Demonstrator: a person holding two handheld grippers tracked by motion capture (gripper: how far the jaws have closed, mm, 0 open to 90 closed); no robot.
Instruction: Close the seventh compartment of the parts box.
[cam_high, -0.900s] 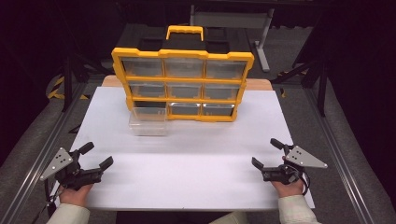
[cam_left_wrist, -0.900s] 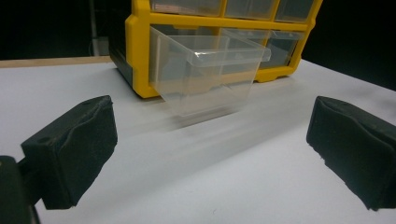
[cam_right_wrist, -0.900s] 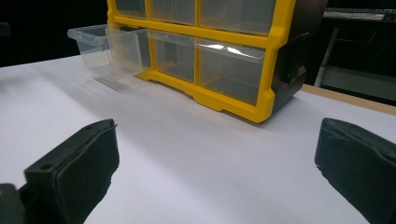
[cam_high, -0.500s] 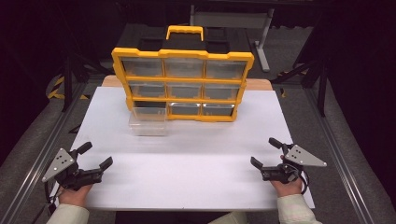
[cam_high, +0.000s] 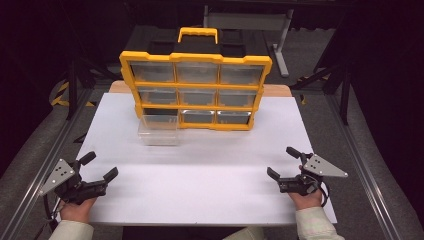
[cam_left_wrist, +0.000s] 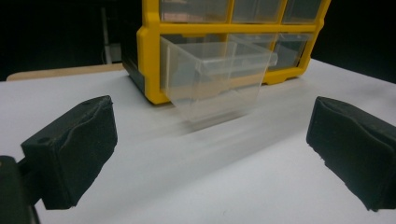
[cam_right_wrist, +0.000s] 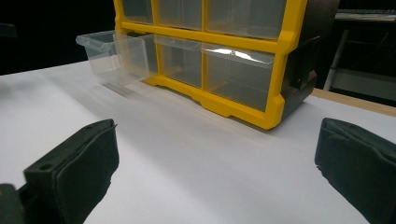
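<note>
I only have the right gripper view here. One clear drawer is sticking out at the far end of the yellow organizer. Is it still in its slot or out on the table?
Observer: The high view shows the clear drawer pulled forward from the bottom-left bay of the yellow organizer; its front hangs over the white table. Whether its back still sits in the bay, I cannot tell.
Operator: Where is the left gripper?
Observer: The left gripper is open, low at the table's near left corner, apart from the drawer.
Operator: Are the other drawers in?
Observer: In the high view the other eight sit flush.
Operator: Anything on top?
Observer: A yellow carry handle.
</note>
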